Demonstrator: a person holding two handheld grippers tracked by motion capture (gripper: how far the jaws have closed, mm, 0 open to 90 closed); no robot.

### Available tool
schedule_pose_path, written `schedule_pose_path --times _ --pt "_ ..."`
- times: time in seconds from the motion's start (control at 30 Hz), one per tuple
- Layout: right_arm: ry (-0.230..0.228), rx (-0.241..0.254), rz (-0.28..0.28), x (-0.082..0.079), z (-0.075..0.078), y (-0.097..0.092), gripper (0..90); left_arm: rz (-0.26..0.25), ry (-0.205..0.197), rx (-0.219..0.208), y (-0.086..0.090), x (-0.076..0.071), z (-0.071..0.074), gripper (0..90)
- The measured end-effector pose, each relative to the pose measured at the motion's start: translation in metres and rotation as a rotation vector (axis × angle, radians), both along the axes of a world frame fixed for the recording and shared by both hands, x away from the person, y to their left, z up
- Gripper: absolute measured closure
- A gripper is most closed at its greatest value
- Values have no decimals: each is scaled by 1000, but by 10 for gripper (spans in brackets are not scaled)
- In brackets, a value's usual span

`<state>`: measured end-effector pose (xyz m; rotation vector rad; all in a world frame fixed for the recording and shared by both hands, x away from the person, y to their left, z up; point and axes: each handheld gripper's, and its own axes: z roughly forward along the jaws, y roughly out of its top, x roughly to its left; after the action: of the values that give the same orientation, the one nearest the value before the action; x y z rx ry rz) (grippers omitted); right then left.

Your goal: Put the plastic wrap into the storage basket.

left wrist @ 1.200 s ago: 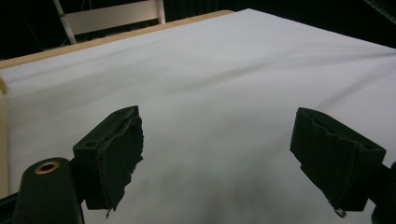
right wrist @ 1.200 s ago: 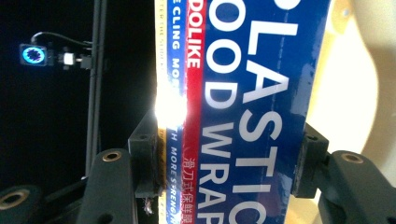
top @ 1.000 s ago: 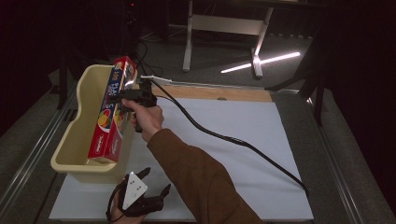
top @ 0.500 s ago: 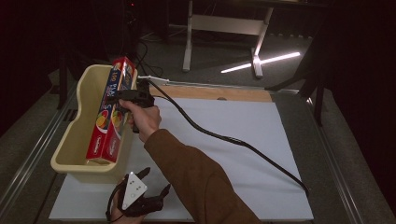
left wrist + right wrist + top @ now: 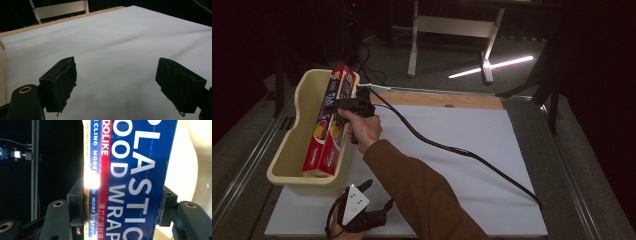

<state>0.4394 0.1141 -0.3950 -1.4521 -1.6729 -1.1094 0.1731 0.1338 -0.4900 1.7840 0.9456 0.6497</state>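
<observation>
A long red and blue plastic wrap box (image 5: pixel 328 125) leans inside the cream plastic tub (image 5: pixel 292 150), its far end propped on the tub's back rim. My right gripper (image 5: pixel 343 104) is shut on the box near its upper part; in the right gripper view both jaws press the box (image 5: pixel 135 170) from either side. Low at the front edge of the white sheet, my left gripper (image 5: pixel 377 197) stands open. The left gripper view has its two jaws wide apart over bare white sheet (image 5: pixel 112 50), nothing between them.
A black cable (image 5: pixel 452 147) trails from the right gripper across the white sheet (image 5: pixel 472 165) to the table's right edge. A wooden strip (image 5: pixel 442 100) borders the sheet at the back. Metal table legs (image 5: pixel 414 45) stand beyond on the dark floor.
The box has tilted lower into the tub, its near end now down by the front wall. My right gripper stays clamped on it. The left gripper has held still.
</observation>
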Motion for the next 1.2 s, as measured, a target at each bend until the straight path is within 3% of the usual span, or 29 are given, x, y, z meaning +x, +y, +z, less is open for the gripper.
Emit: schedule_pose_path --times 0.4,0.53,1.07,1.2 --pt "13 -14 -19 1 -5 5 398 6 -2 -6 2 -1 0 170" --pt "7 -52 -14 2 -4 5 389 5 -1 -3 2 -1 0 170" --pt "24 -118 -2 3 -14 8 366 9 -1 -6 3 -1 1 170" --pt "11 -158 2 3 -12 6 358 8 -1 -4 2 -1 1 170"
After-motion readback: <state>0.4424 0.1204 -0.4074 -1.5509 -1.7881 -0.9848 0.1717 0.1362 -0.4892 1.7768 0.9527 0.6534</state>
